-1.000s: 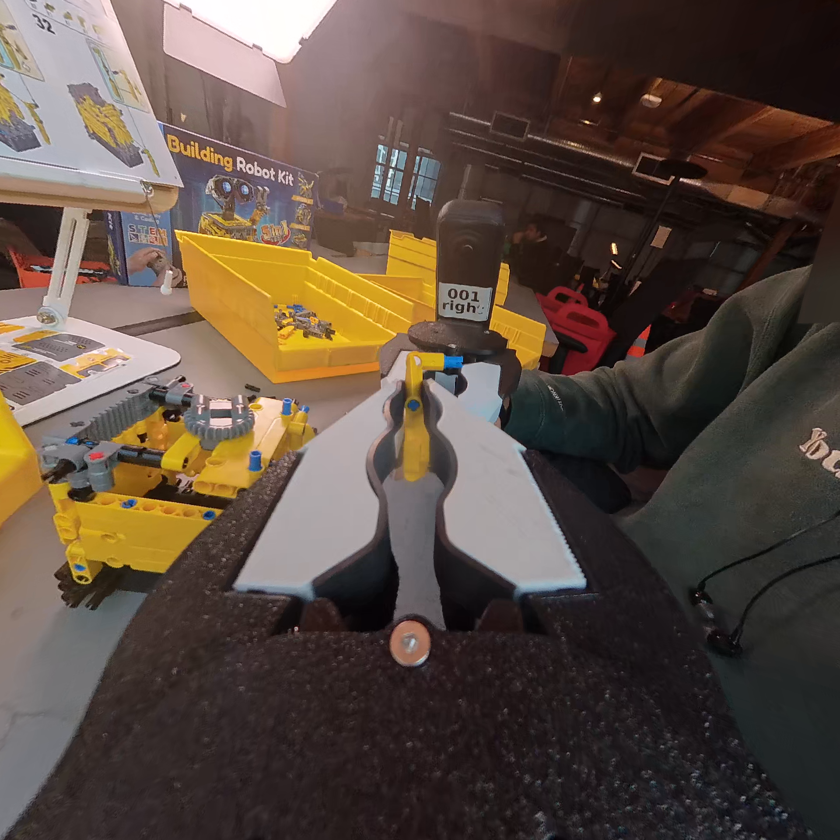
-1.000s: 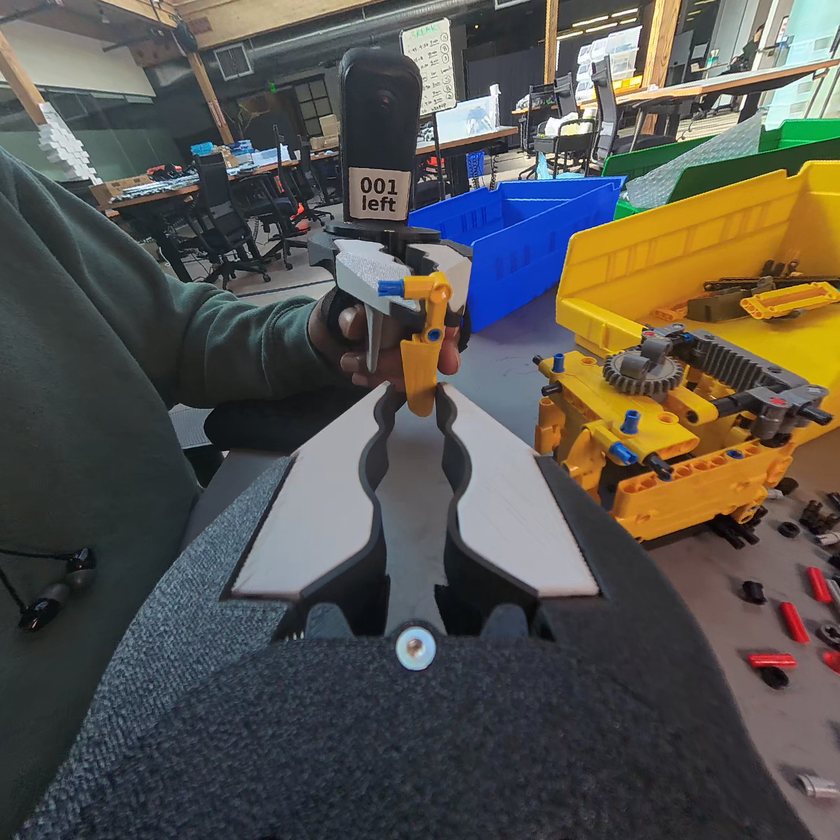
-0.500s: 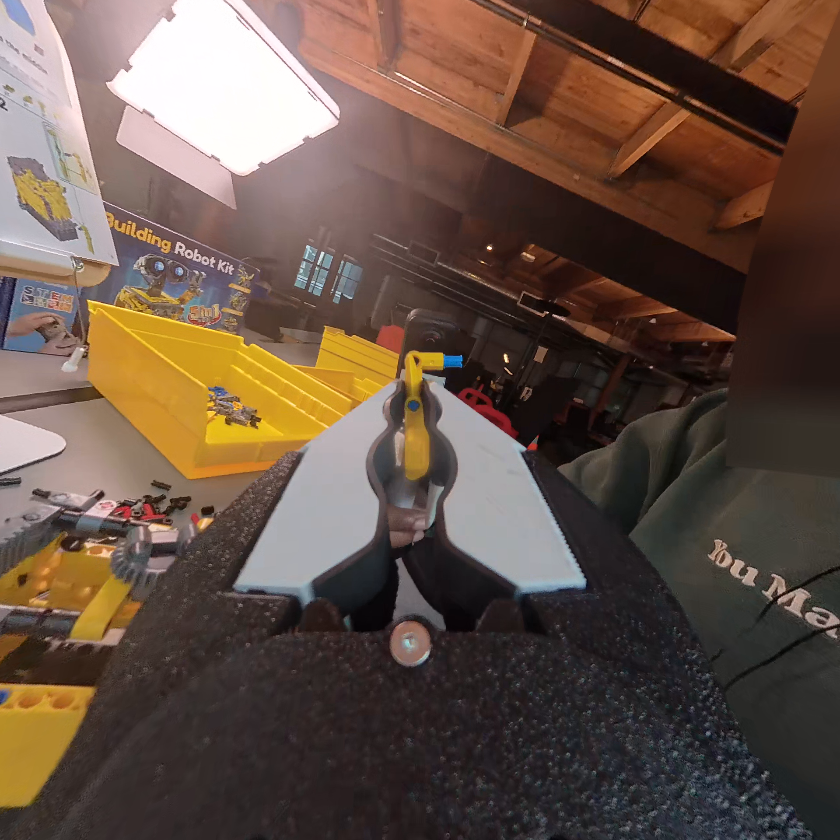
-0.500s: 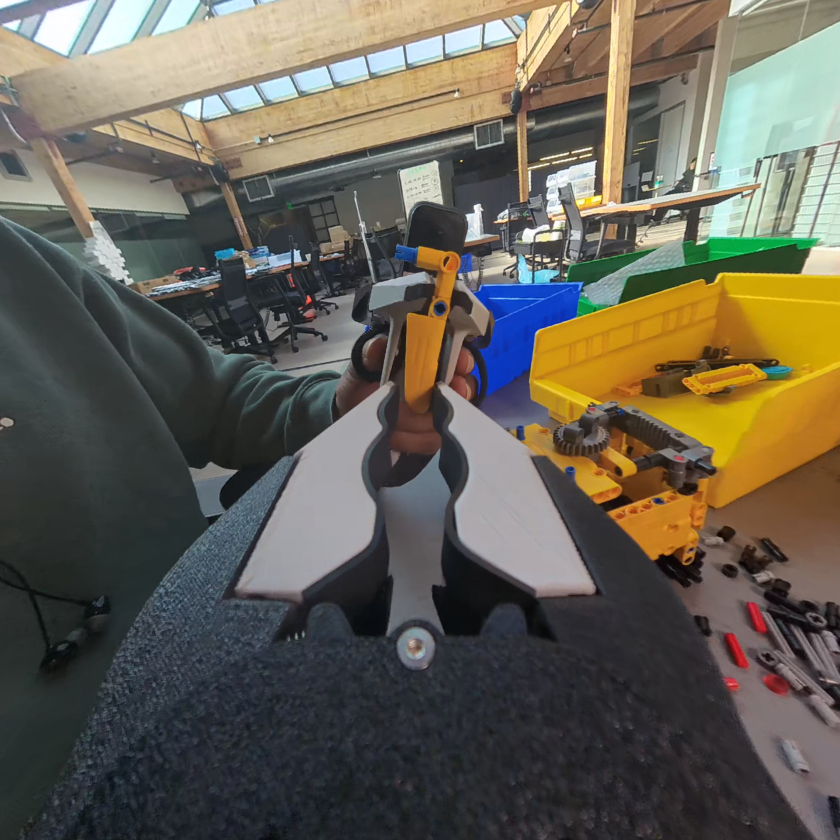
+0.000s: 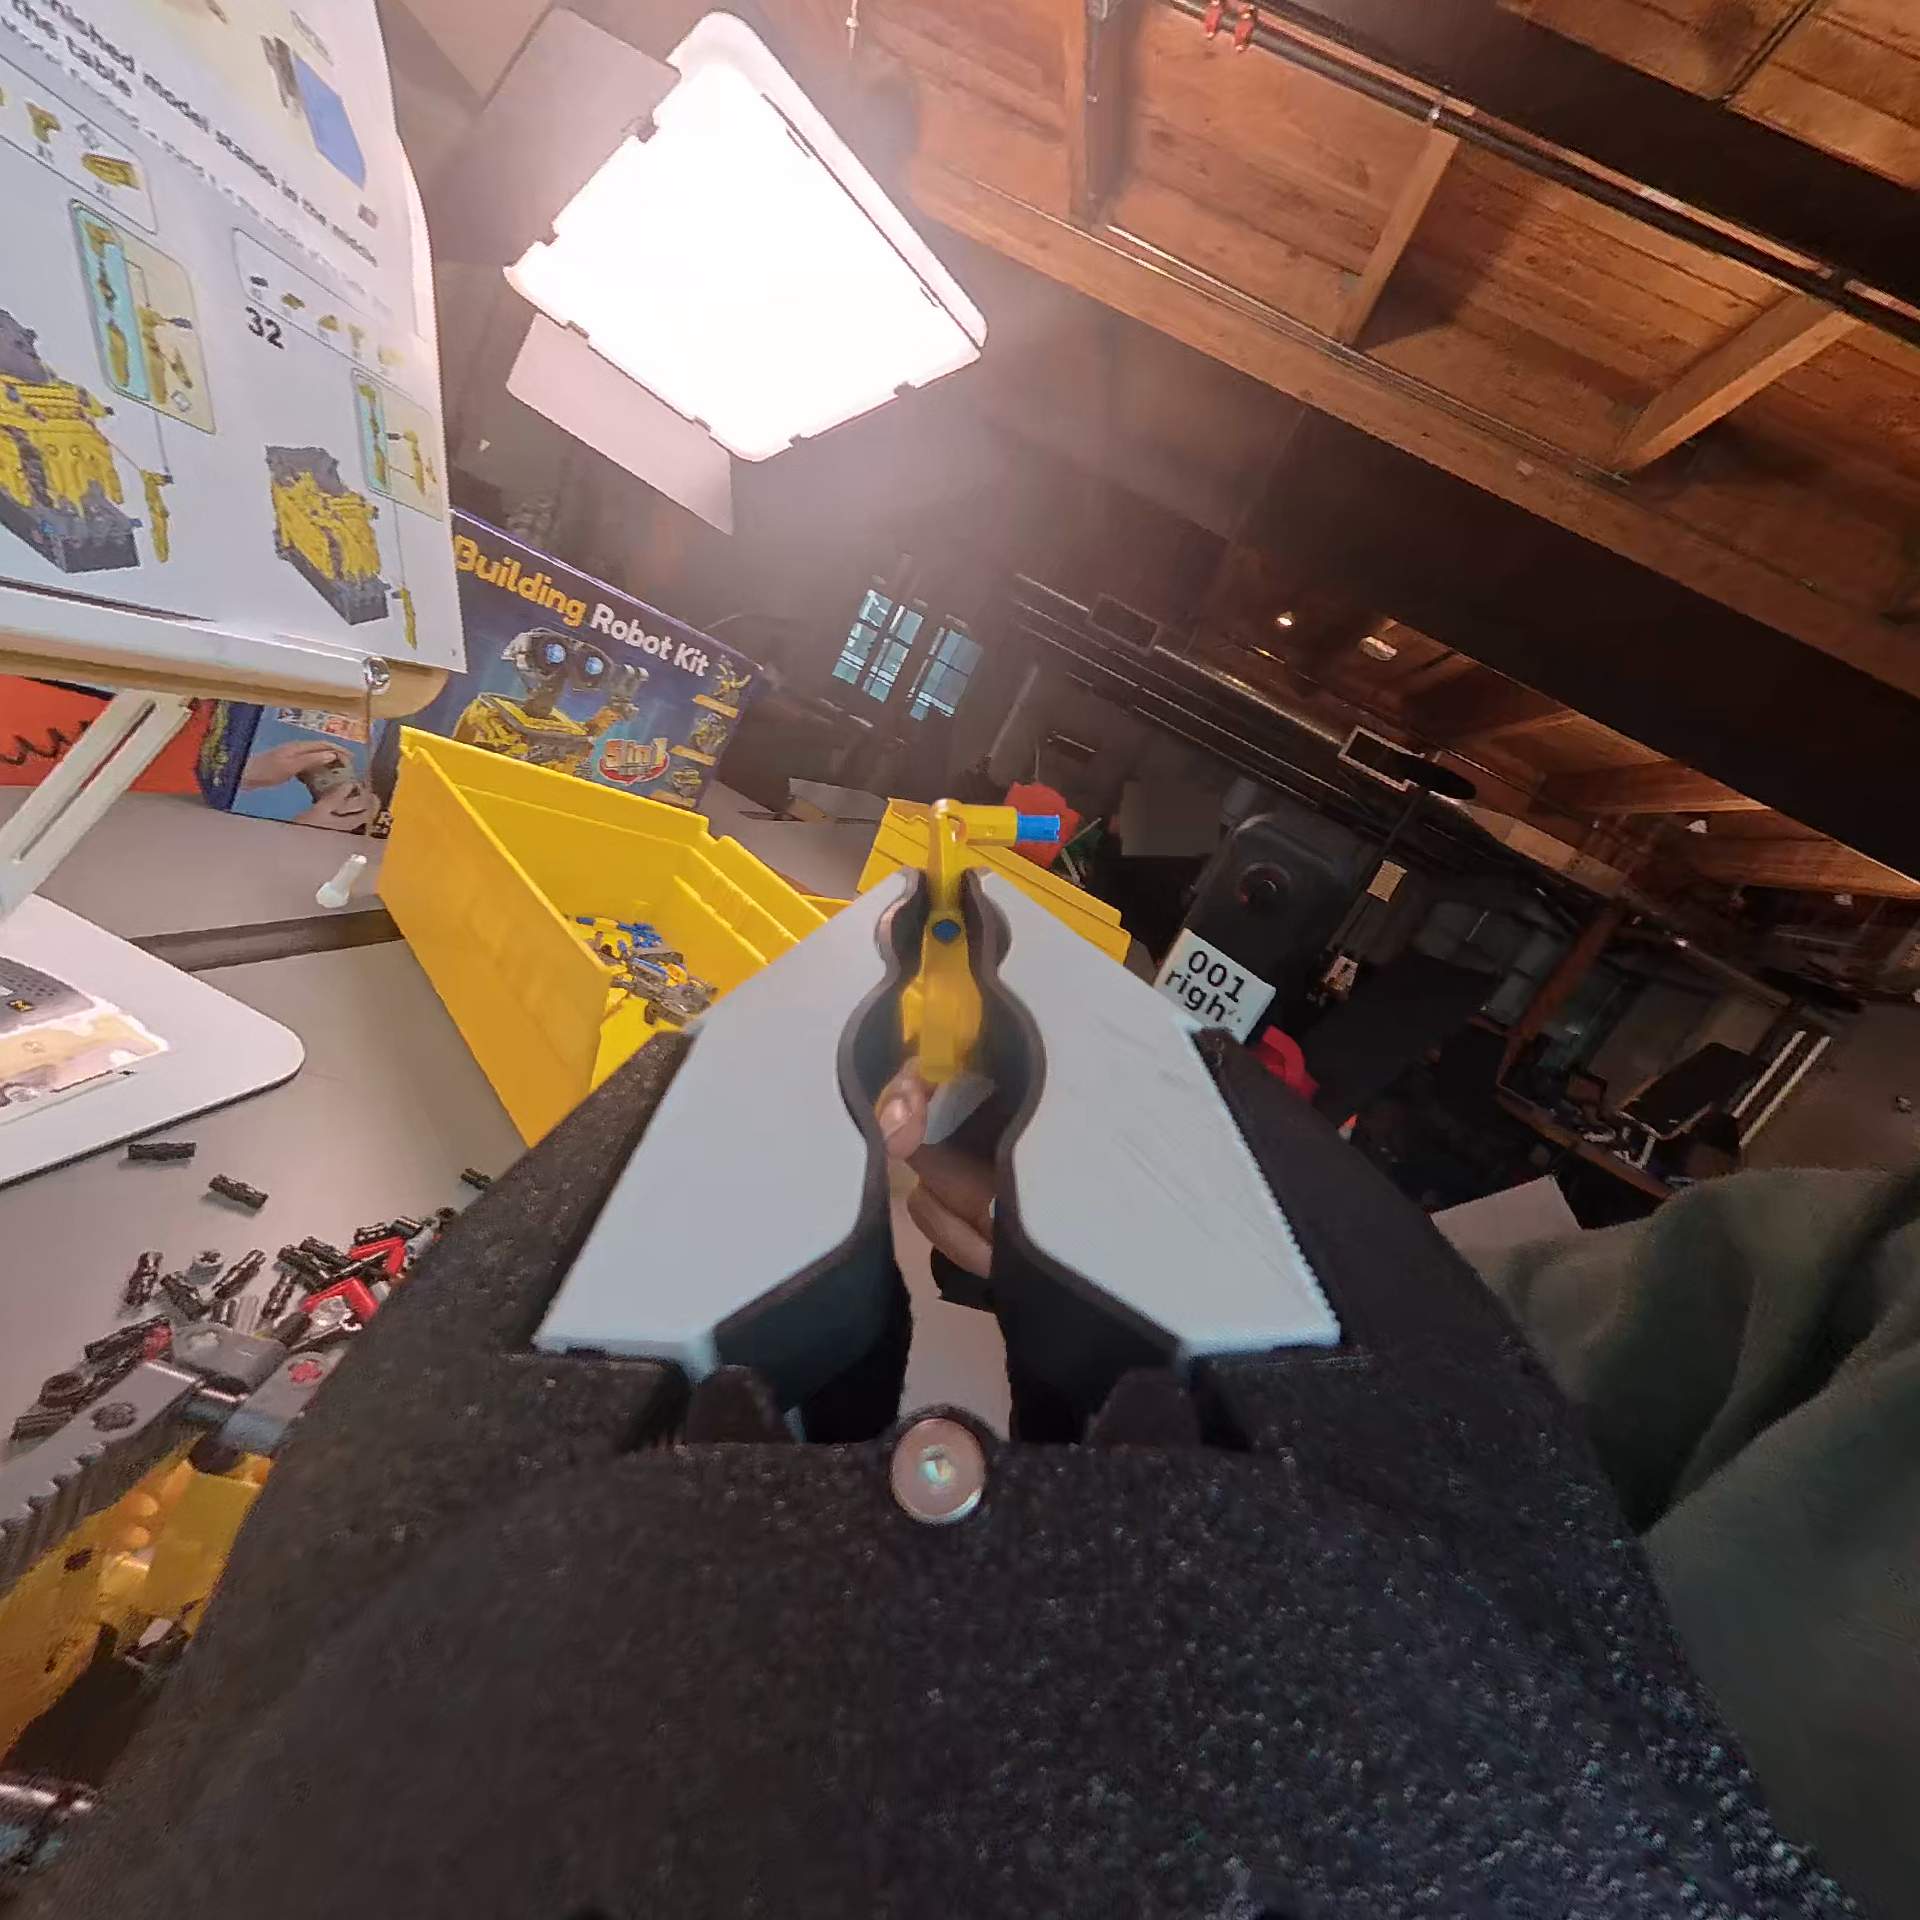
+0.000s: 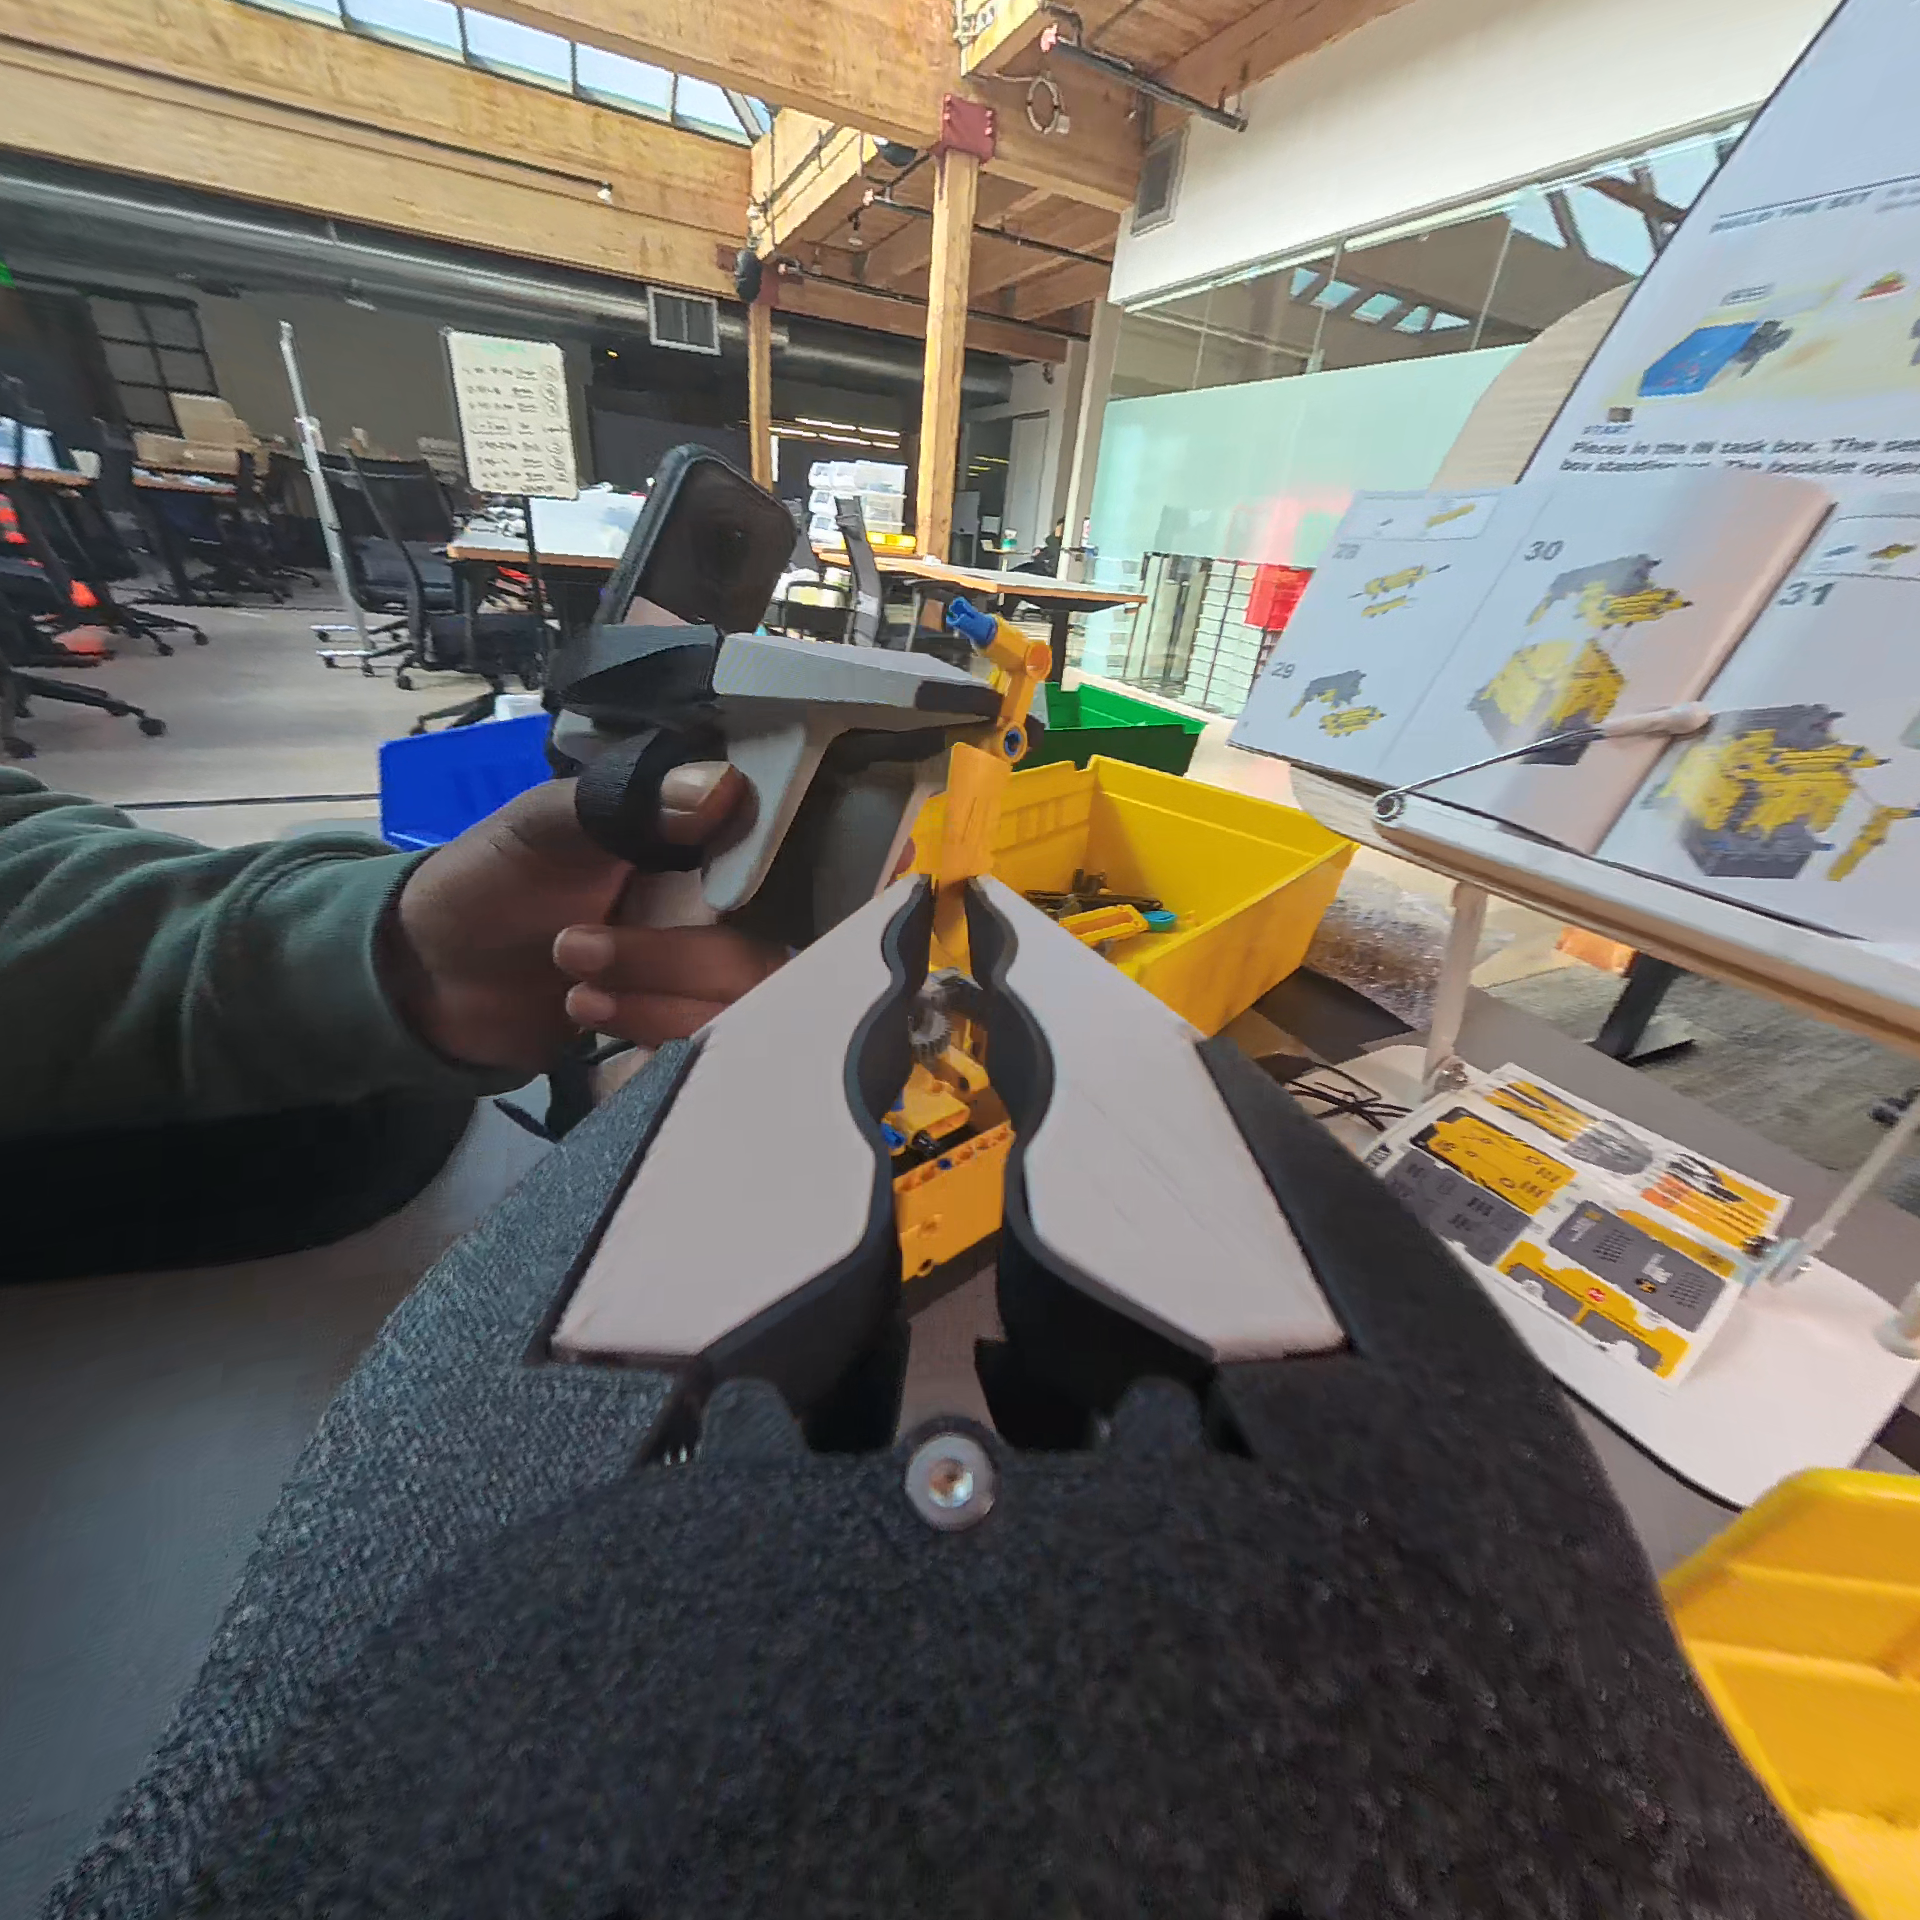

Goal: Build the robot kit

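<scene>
Fingers (image 5: pixel 810 1091) of the left gripper (image 5: pixel 943 883) pinch a yellow toy part (image 5: pixel 943 987) with a blue pin (image 5: pixel 1034 827) on top, raised above the tabletop (image 5: pixel 364 1060). Right gripper (image 6: pixel 948 894) pinches the lower end of the same part, in front of a yellow bin (image 6: pixel 1247 894) and an open instruction booklet (image 6: pixel 1558 665).

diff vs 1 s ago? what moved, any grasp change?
Both grippers swung up off the table and turned: the left wrist view now shows the ceiling light panel, the right wrist view the instruction booklet. No grasp change: left gripper and right gripper both stay shut on the yellow piece. The yellow model stays on the table.
</scene>
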Demonstrator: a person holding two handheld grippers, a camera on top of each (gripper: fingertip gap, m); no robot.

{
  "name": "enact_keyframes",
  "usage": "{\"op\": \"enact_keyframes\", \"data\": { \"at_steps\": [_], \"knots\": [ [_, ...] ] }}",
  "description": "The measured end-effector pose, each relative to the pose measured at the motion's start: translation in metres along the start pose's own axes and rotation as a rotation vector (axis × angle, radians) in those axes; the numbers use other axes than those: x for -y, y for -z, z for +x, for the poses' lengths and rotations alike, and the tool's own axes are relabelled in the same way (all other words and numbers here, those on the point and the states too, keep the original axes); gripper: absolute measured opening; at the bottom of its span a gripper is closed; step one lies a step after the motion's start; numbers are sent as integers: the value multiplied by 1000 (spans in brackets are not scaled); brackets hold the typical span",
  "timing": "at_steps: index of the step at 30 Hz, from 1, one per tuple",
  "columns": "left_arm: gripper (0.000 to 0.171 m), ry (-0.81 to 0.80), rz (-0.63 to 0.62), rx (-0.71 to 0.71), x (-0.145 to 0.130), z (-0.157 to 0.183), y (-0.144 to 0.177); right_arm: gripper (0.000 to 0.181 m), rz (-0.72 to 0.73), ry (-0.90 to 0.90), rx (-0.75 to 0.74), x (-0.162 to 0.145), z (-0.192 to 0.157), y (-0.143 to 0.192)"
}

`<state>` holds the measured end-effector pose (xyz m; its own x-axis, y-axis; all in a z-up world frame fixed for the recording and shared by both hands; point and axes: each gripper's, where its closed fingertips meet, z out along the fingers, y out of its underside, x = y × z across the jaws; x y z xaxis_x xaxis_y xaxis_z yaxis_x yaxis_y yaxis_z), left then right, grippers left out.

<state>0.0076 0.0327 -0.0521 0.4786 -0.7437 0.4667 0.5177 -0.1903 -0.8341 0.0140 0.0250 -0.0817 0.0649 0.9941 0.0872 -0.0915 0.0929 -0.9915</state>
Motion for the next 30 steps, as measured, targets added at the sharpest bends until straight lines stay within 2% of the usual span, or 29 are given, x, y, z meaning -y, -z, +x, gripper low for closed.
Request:
{"op": "enact_keyframes", "data": {
  "at_steps": [3, 8, 10, 11, 14, 16, 19, 24, 27, 30],
  "knots": [
    [6, -3, -3, 80, 1, -10, -13, 3, -18, 34, -95, -1, 16, 3],
    [8, -55, -42, 175, 1, -22, -36, 0, 11, -42, -164, 2, 42, 14],
    [14, -108, -79, 185, 2, -23, -46, 0, 49, -105, -171, 8, 54, 20],
    [24, -139, -87, 202, 4, -26, -49, 0, 70, -130, -180, 12, 61, 24],
    [31, -198, -62, 206, 19, -21, -46, 0, 111, -165, -236, 28, 94, 37],
    [31, -212, -83, 165, 16, -9, -39, 0, 114, -153, -317, 37, 128, 47],
    [31, -223, -166, 127, -11, 5, -22, 0, 89, -118, -439, 42, 189, 57],
    [32, -233, -332, 108, -82, 17, 25, 0, 111, -115, -516, 38, 270, 55],
    [29, -248, -371, 86, -110, 20, 48, 0, 128, -164, -510, 31, 299, 48],
    [27, -196, -367, 54, -120, 21, 54, 0, 113, -180, -511, 23, 313, 37]
  ]
}}
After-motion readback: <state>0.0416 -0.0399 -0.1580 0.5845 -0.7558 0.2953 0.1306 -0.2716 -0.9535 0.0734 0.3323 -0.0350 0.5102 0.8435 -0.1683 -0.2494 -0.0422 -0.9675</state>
